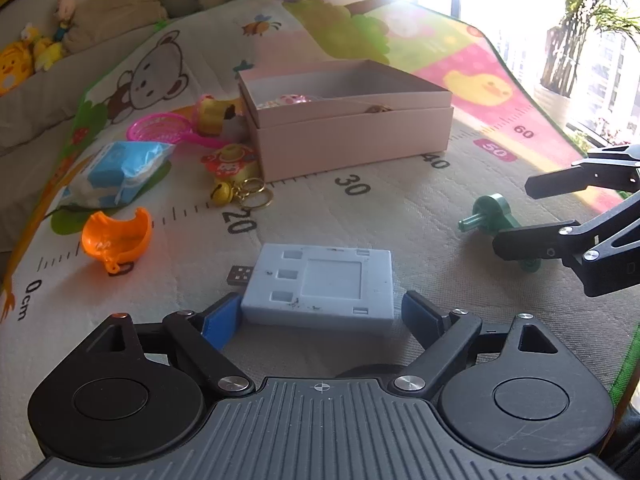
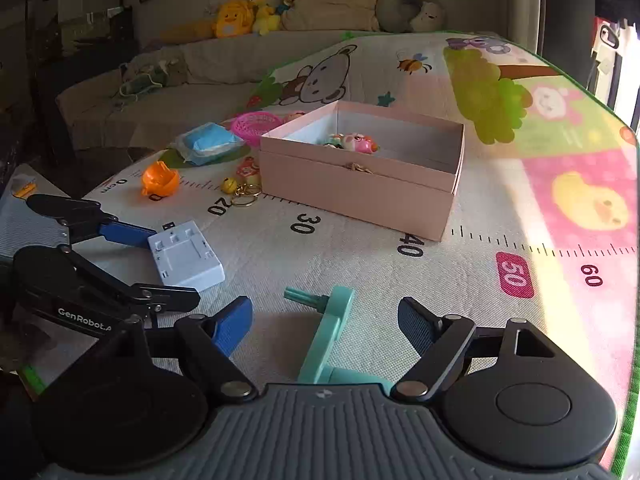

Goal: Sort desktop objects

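Observation:
A pale grey plastic box with a USB plug [image 1: 320, 280] [image 2: 186, 256] lies flat on the play mat. It sits between the blue pads of my left gripper [image 1: 320, 316] [image 2: 176, 268], which is open with a thin gap on each side. A teal crank-shaped part [image 2: 328, 332] [image 1: 492, 210] lies between the fingers of my right gripper [image 2: 326, 324] [image 1: 516, 216]. That gripper is open too, its pads well clear of the part. Behind them stands the open pink cardboard box [image 1: 348, 140] [image 2: 352, 196] with a pink toy [image 2: 356, 143] inside.
Left of the pink box lie an orange half shell [image 1: 116, 238] [image 2: 160, 178], a blue tissue packet [image 1: 116, 172] [image 2: 208, 142], a pink strainer [image 1: 160, 128], a yellow toy [image 1: 210, 114] and a bell keychain [image 1: 232, 172]. A sofa with plush toys [image 2: 240, 16] runs behind the mat.

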